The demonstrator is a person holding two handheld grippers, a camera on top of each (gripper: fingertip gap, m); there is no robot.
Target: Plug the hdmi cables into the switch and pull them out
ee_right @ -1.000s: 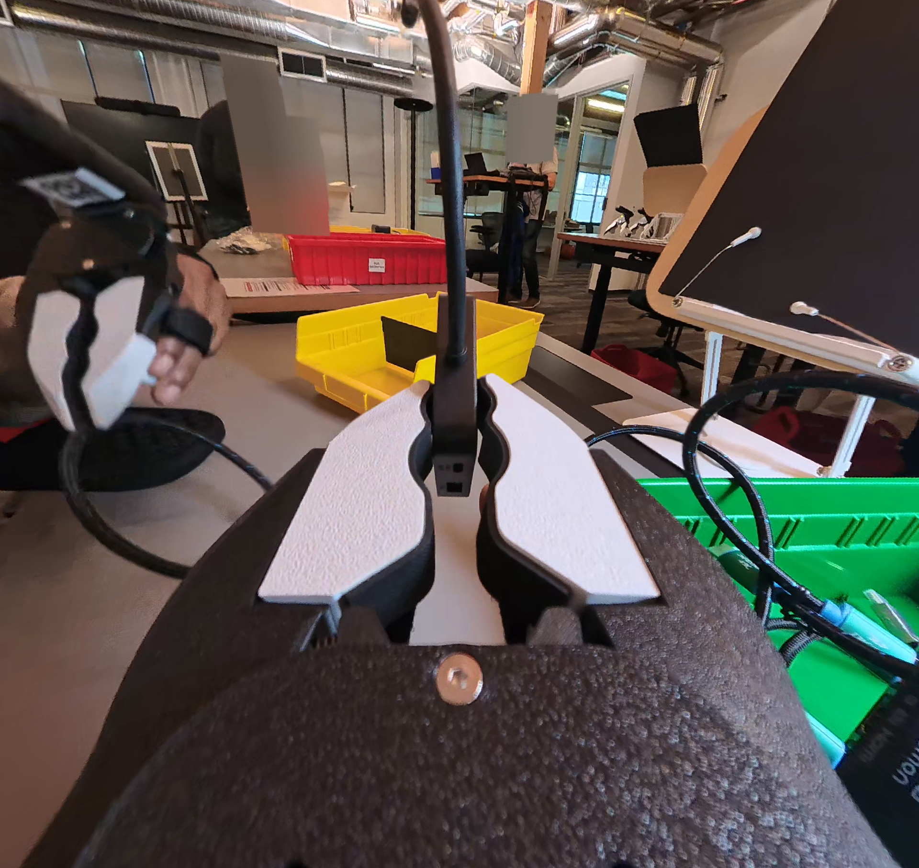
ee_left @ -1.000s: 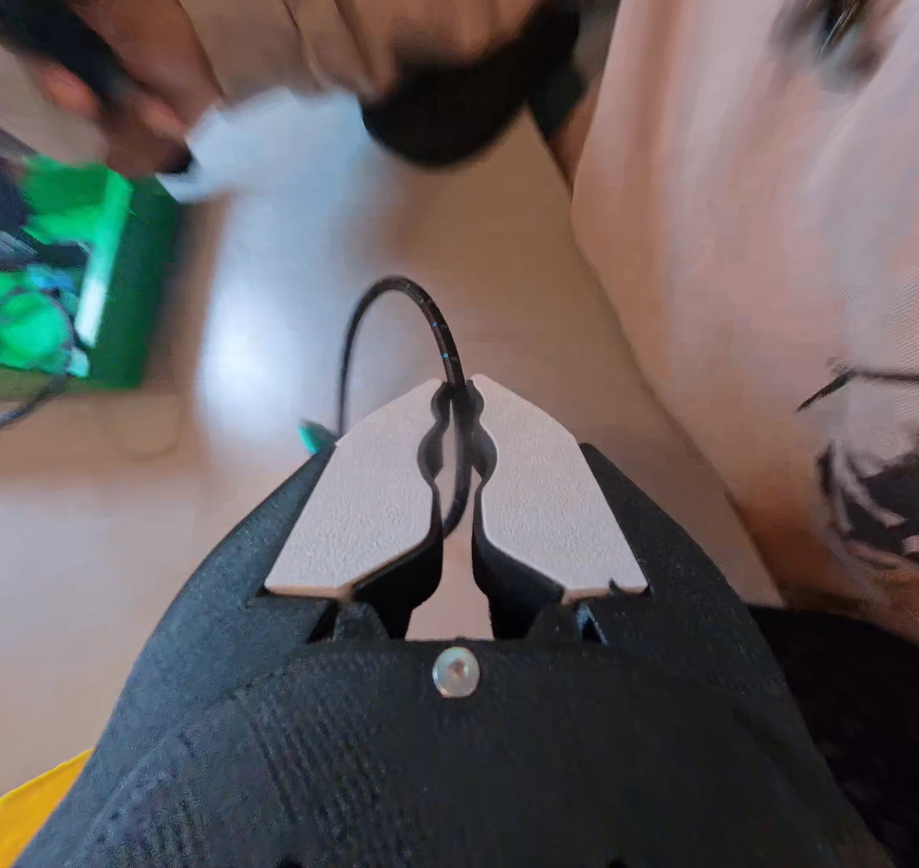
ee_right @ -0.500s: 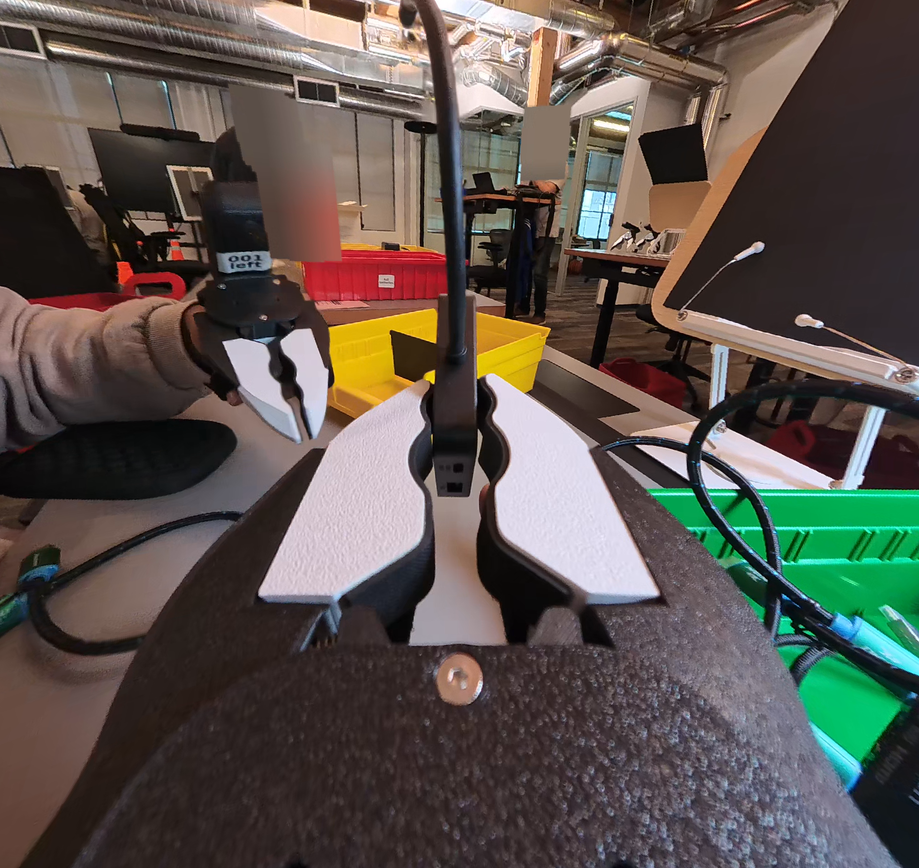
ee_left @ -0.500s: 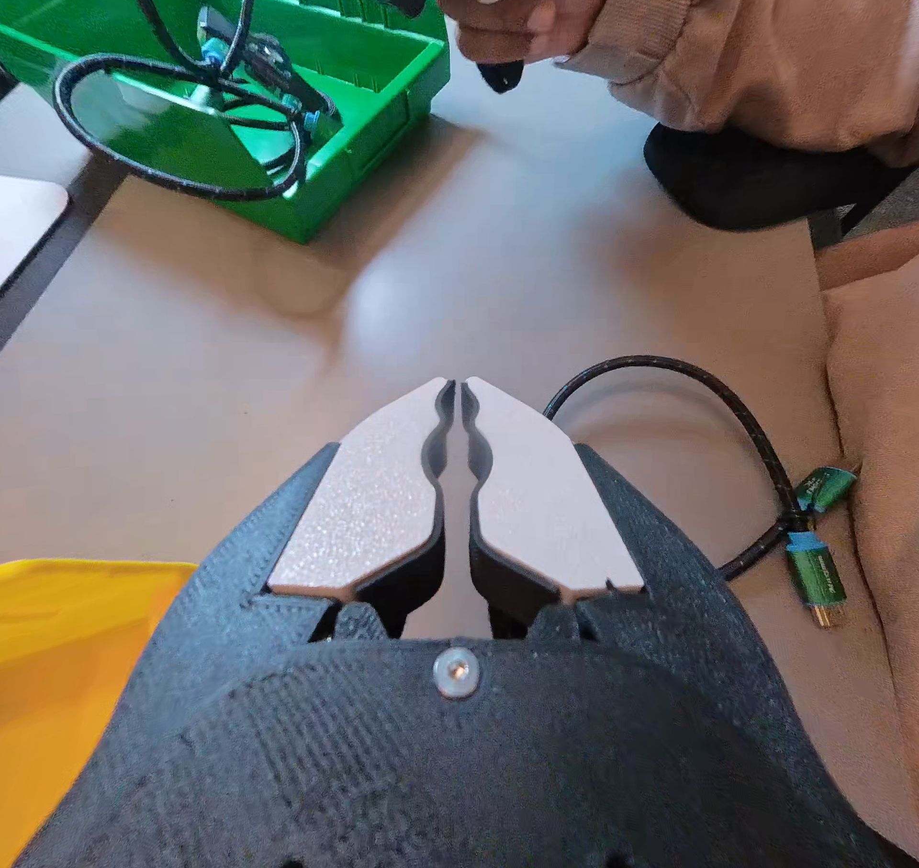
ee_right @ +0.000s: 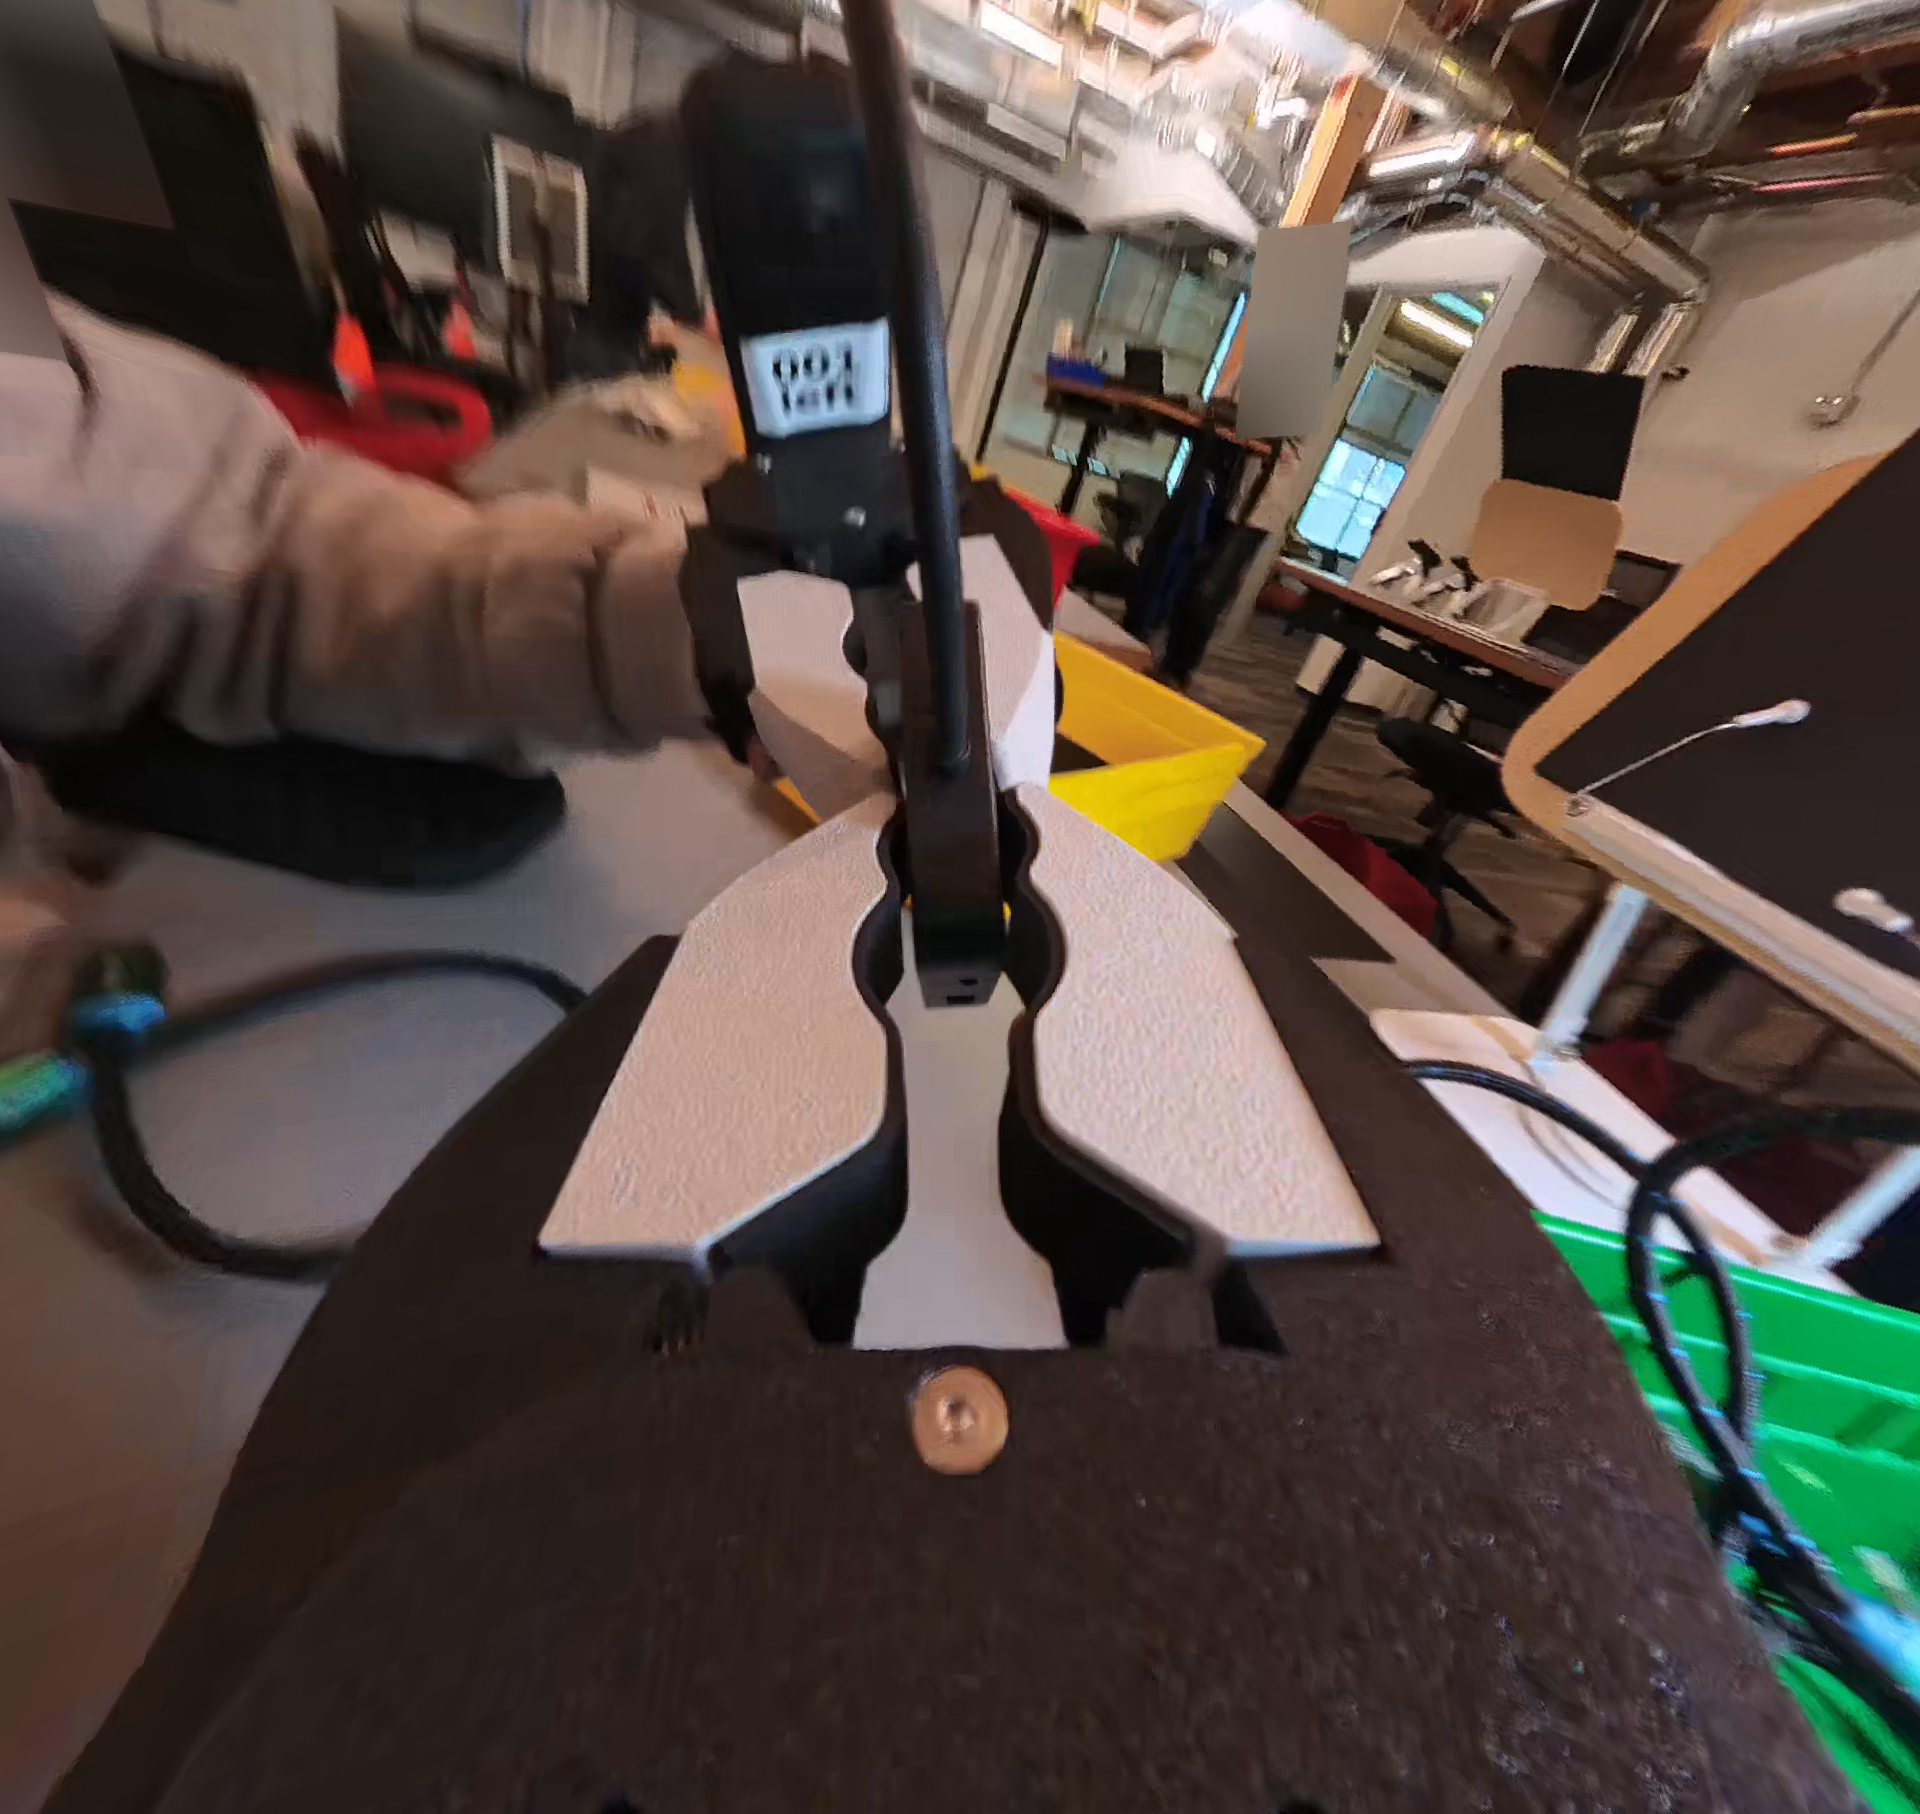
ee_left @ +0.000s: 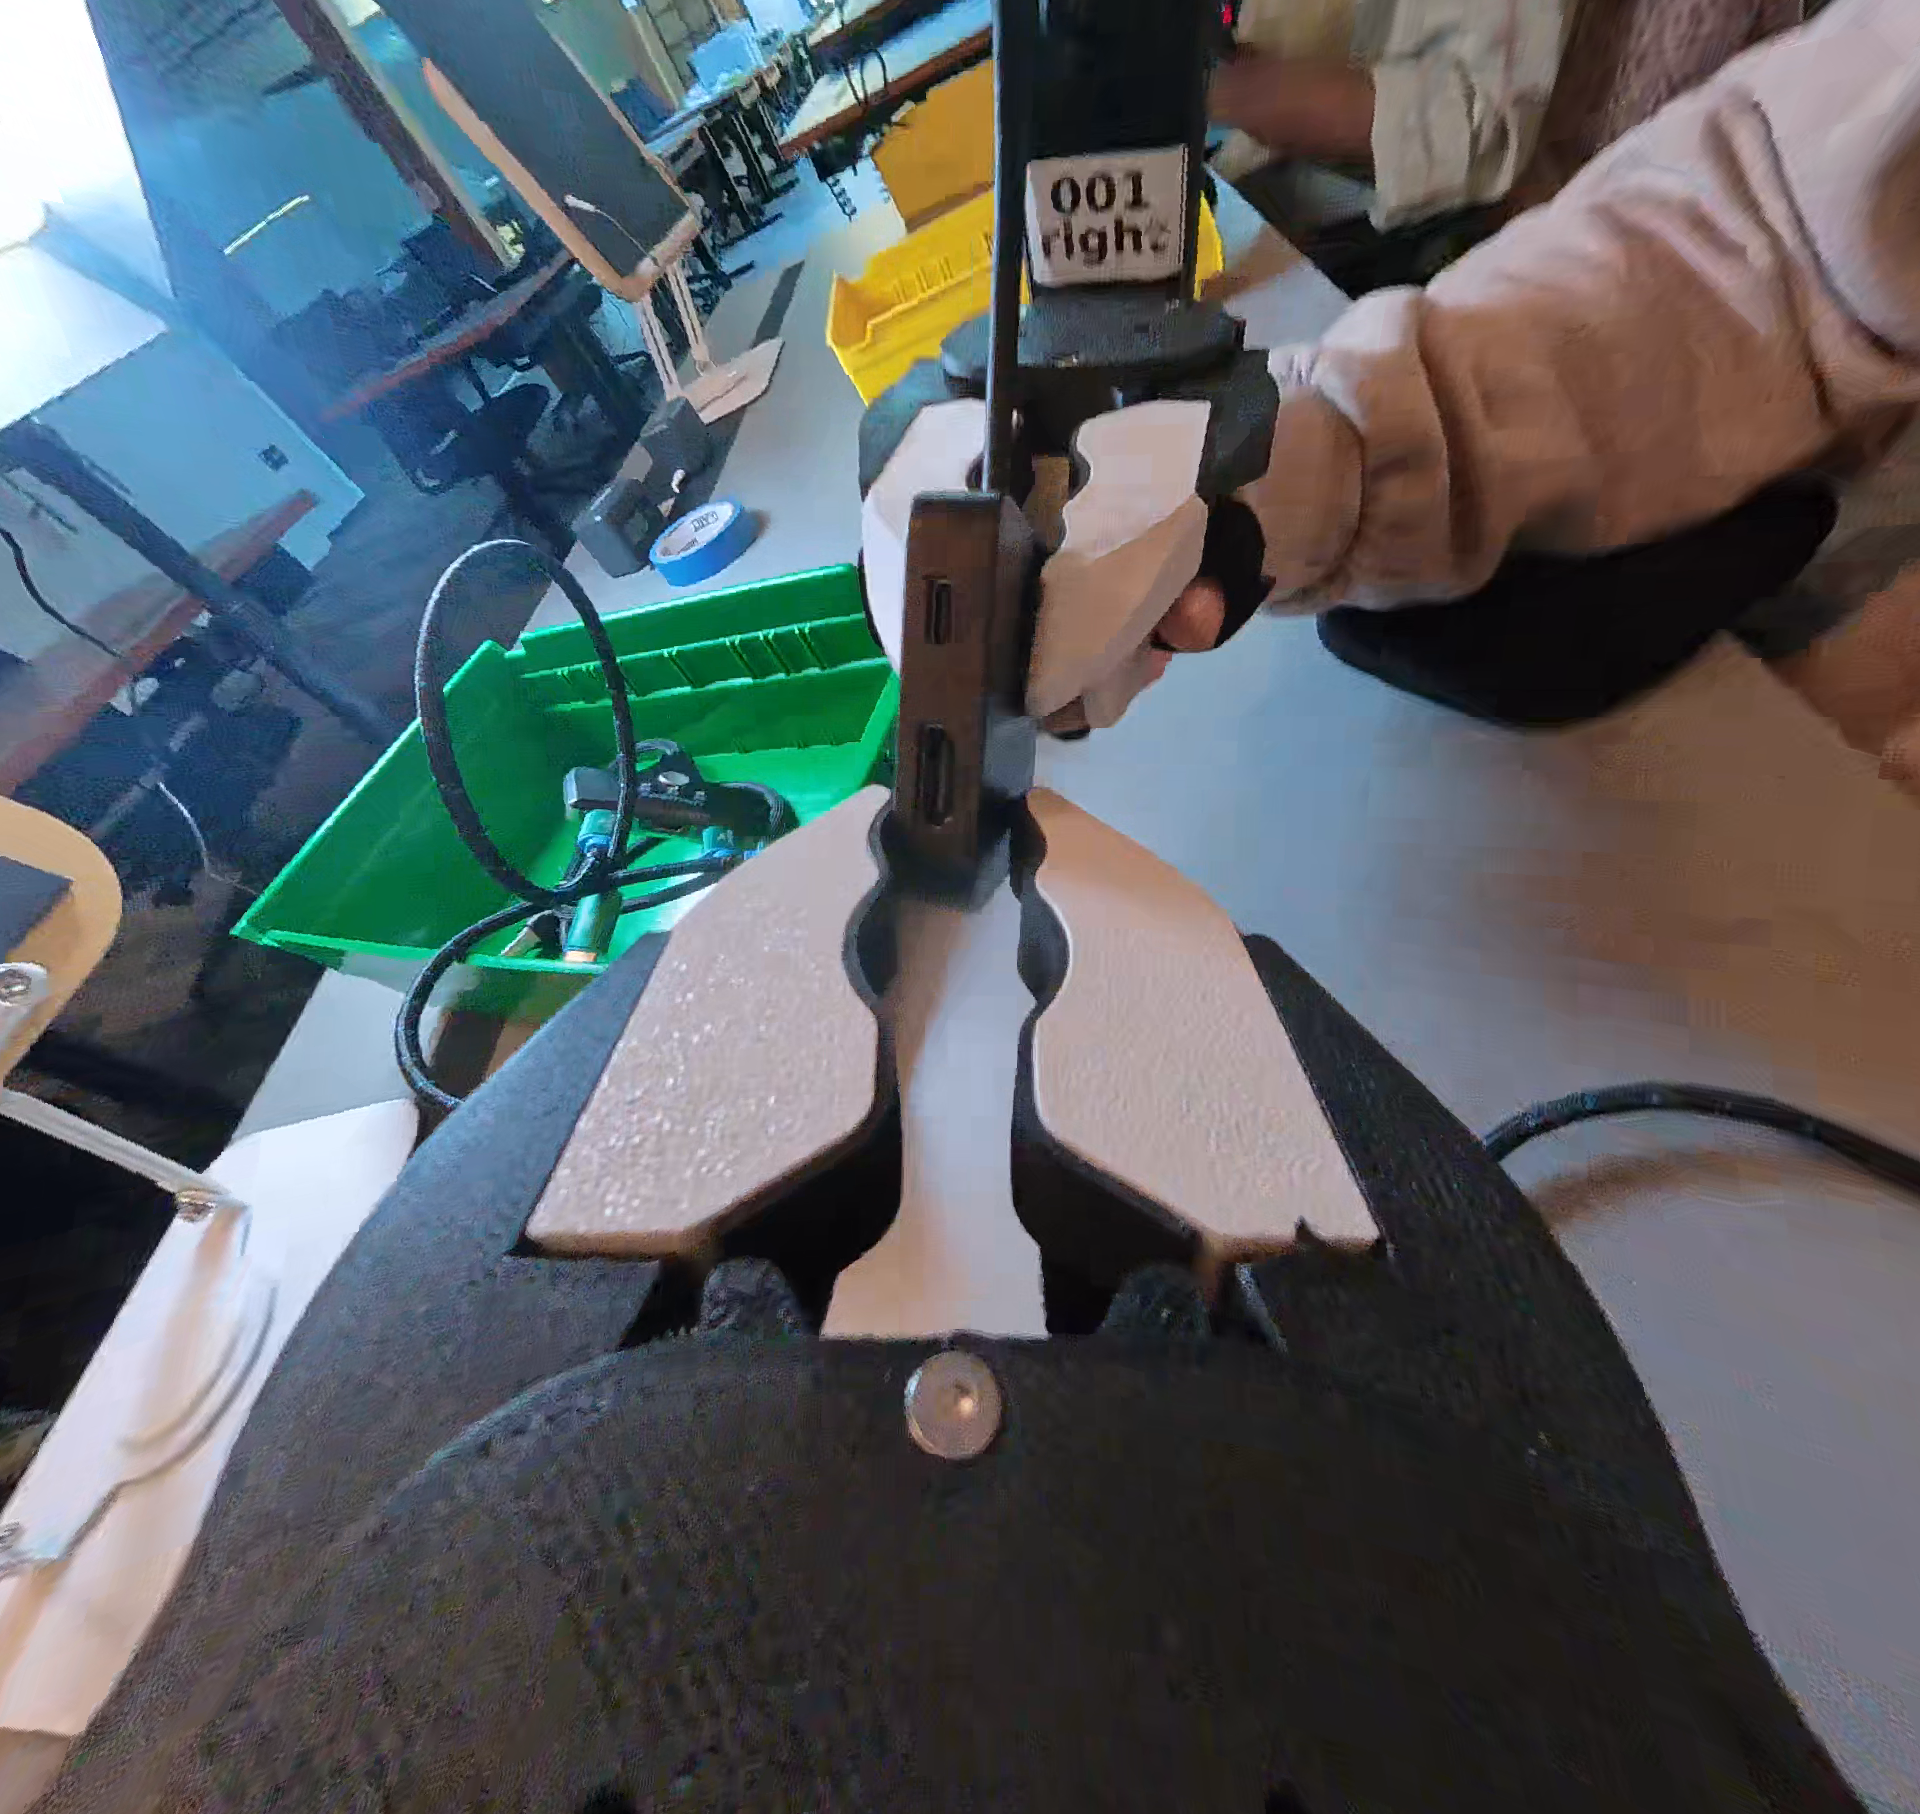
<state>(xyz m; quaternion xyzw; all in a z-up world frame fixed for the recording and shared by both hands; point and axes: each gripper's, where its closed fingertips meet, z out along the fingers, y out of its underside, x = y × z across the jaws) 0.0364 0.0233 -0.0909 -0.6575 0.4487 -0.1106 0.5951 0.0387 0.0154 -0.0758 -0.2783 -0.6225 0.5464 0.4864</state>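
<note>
An open workshop with exposed ducts and desks stretches behind a pale grey table (ee_left: 1351, 933). At the left of the left wrist view, a green bin (ee_left: 416, 871) sits at the table's edge with looped black HDMI cables (ee_left: 520, 715) and their blue-green plugs inside it; a roll of blue tape (ee_left: 704, 540) lies beyond it, and a yellow bin (ee_left: 914, 299) stands farther back.

In the middle, the black switch (ee_left: 951, 684) is held upright above the table, its narrow face with two ports showing. The left gripper (ee_left: 951, 829) has its white fingers (ee_left: 748, 1037) partly open around the switch's lower end; whether they press on it cannot be told. From the far side, the right gripper (ee_left: 1029, 559) has the switch's upper part clamped between its fingers, and the switch's own black lead (ee_left: 1003, 206) rises from there.

In the right wrist view another braided cable (ee_right: 208, 1234) lies loose on the table at the left, its blue and green plug (ee_right: 73, 1047) at the picture's edge. To the right, a person's beige sleeve (ee_left: 1558, 393) reaches in.
</note>
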